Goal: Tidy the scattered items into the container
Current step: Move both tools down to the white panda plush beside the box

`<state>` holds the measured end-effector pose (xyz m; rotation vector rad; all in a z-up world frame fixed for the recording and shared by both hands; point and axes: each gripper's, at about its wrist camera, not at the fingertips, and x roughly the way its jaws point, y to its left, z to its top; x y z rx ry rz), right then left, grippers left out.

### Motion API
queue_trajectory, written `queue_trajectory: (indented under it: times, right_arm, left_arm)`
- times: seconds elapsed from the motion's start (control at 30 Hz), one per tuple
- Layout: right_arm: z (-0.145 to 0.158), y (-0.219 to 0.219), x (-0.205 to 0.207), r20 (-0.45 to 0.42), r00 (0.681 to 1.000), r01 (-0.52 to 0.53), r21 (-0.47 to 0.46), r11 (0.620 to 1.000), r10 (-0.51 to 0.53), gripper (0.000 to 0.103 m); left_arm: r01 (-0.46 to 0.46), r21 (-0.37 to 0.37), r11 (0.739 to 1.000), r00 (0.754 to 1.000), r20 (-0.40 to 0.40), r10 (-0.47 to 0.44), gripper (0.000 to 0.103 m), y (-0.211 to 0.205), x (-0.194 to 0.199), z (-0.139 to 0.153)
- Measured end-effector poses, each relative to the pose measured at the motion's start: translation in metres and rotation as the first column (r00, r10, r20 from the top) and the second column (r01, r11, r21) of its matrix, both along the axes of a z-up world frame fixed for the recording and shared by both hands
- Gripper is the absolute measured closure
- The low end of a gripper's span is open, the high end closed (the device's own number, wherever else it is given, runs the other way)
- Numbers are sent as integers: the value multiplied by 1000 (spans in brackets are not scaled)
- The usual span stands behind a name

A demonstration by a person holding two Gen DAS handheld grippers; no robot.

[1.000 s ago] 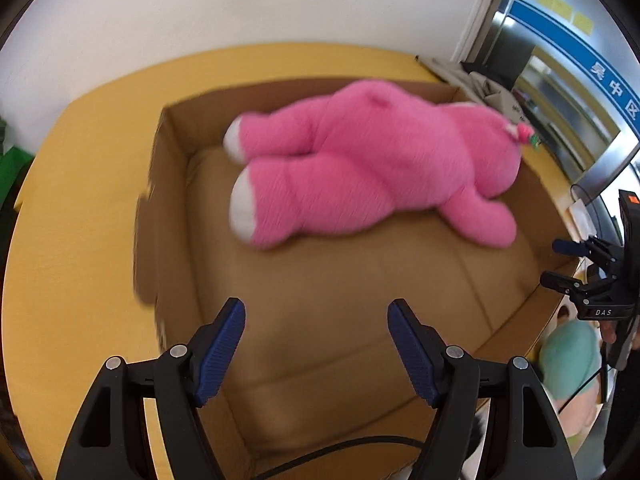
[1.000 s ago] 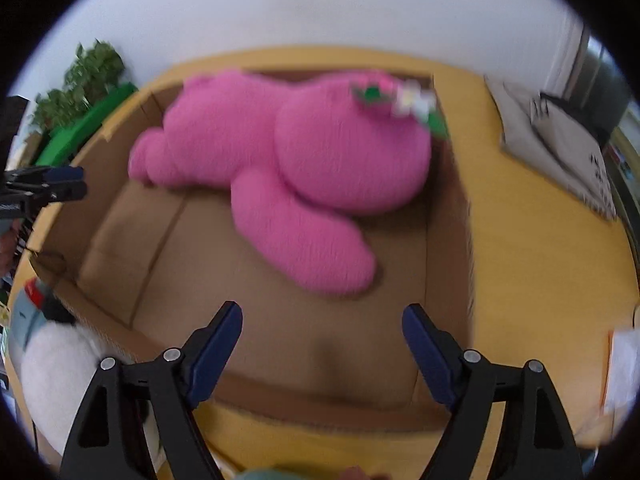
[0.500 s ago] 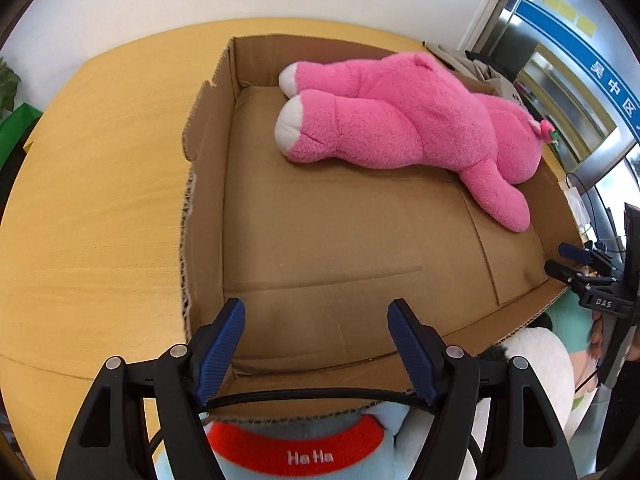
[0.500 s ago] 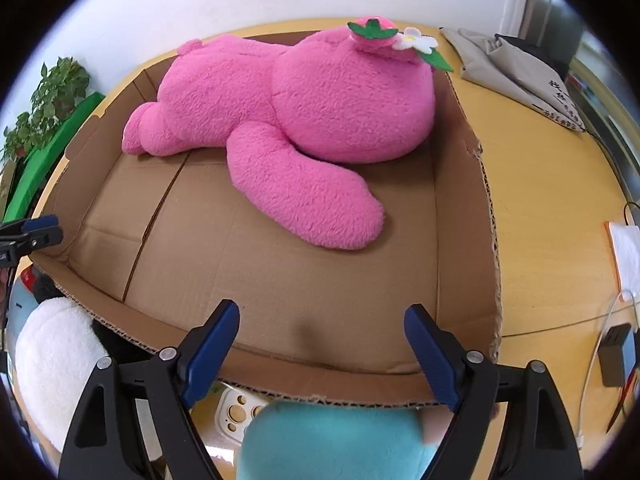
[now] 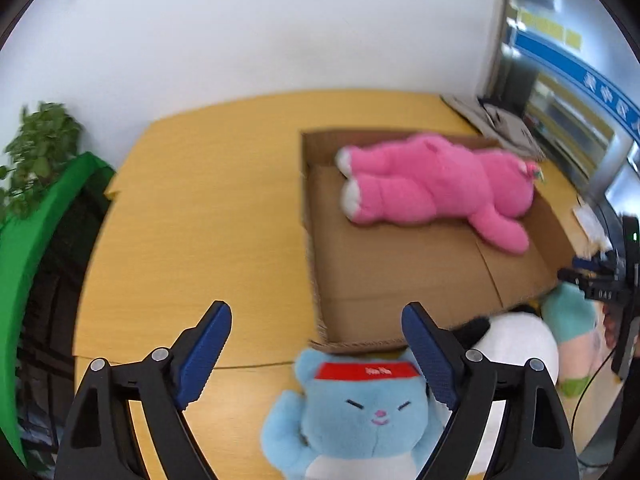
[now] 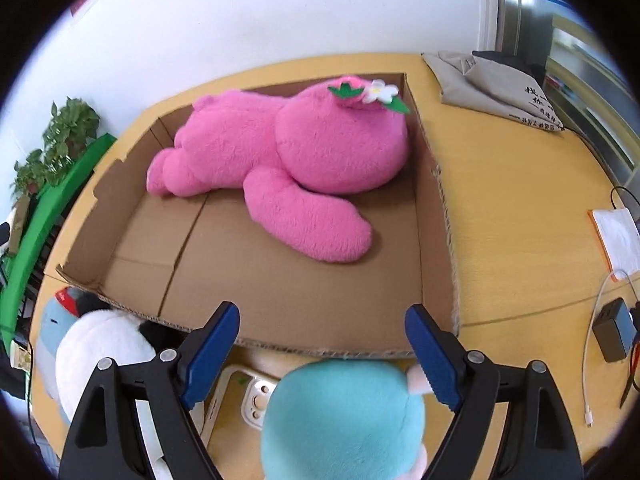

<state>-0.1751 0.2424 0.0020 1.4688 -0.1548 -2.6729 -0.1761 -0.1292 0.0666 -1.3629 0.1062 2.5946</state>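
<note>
The left gripper is being opened wide over the blue cat plush, unheld. The right gripper is spread wide, empty. The pink plush is laid lengthwise along the cardboard box's far wall.

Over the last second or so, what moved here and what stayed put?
Both grippers drew back from over the cardboard box; the left gripper, jaws opening, now hovers above a blue cat toy, the right gripper above a teal toy. Neither holds anything. The pink bear stayed lying in the box.
</note>
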Motion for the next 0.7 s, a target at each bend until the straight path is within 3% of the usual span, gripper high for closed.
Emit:
queue_trajectory:
  times: [0.13,0.2,0.27,0.43,0.7]
  right_arm:
    - [-4,-7,3,-13,1000,19,38,999,-19,18]
    - [-6,-6,1,-8,1000,26,45,999,-26,18]
    - [-8,-7,1,-5,1000,13,61,998,-12,18]
    - [-10,-8,3,-15,1000,2,89,996,-1,18]
    - [-9,0,6,-28,999,-28,100,995,31,18]
  left_arm:
    - [71,19,997,993,93,-73,15,27,-25,-49]
    - [71,9,997,993,98,-71,16,31,-34,-62]
    - [60,-25,998,994,92,-58,18,30,-35,-65]
    - [25,91,995,987,159,-39,21,16,-28,-75]
    - [-35,118,992,991,134,18,20,14,-9,-69]
